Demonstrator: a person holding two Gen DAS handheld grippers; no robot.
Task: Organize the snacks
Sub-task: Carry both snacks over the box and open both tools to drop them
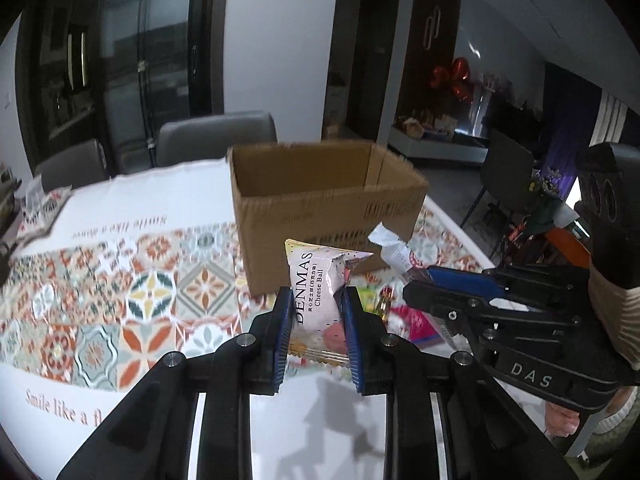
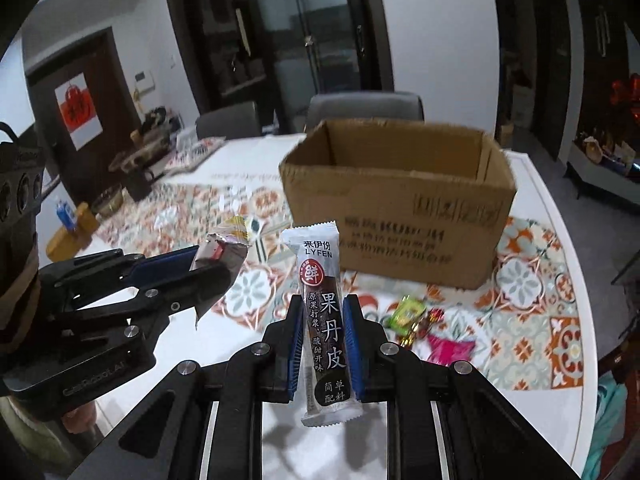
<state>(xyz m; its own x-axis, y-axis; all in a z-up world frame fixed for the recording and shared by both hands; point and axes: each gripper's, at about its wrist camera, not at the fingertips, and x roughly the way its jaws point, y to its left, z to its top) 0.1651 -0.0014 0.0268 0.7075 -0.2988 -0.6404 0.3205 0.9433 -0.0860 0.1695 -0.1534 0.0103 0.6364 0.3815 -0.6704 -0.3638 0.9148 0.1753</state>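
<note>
Snacks are the matter here, and you have two of them lifted now. Your left gripper [image 1: 316, 312] is clamped on a pink Cheese Ball packet [image 1: 318, 300], a puffy foil pillow with crimped ends. Your right gripper [image 2: 323, 328] is clamped on a LYFEN fruit leather bar [image 2: 326, 320], a long flat wrapper, glossy and dark with a white top, standing upright between the blue ribbed pads [image 2: 297, 336].

Both are held above the table, just before the cardboard box [image 2: 400, 204]. It is plain corrugated board, open on top, and what you see of its inside walls looks bare; the bottom is hidden. So I judge the work is at an early stage: nothing is surely inside yet.

A few small wrapped candies [image 2: 416, 320], green, red and pink, lie on the patterned tablecloth [image 1: 120, 280] near the box and wait for you.
</note>
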